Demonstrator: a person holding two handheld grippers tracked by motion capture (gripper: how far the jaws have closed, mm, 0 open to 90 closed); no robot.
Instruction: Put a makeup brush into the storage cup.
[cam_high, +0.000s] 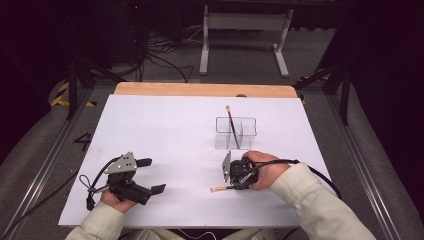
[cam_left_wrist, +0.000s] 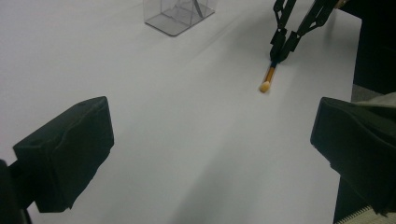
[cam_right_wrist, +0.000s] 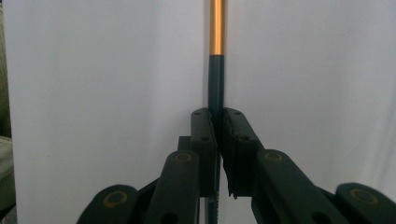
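Between the pads of my right hand-held gripper (cam_right_wrist: 218, 135) a brush (cam_right_wrist: 216, 88) is clamped, lying on the white bench (cam_high: 165, 130). I judge the grasp made; next comes lifting it toward the clear holder (cam_high: 236, 133) just beyond, where another brush (cam_high: 231, 127) stands. My left hand-held gripper (cam_high: 151, 175) rests apart, empty.

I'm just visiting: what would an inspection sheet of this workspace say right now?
Surface: white table, wooden strip at its far edge.
Job's things: one brush lying on the table; second brush standing in the clear holder.
Clutter: nothing seen.
Grippers: right gripper shut on the lying brush's handle; left gripper open, holding nothing.
Cables: one cable trails from the right gripper, more cables on the floor beyond.
Surroundings: white frame on grey floor, dark room.
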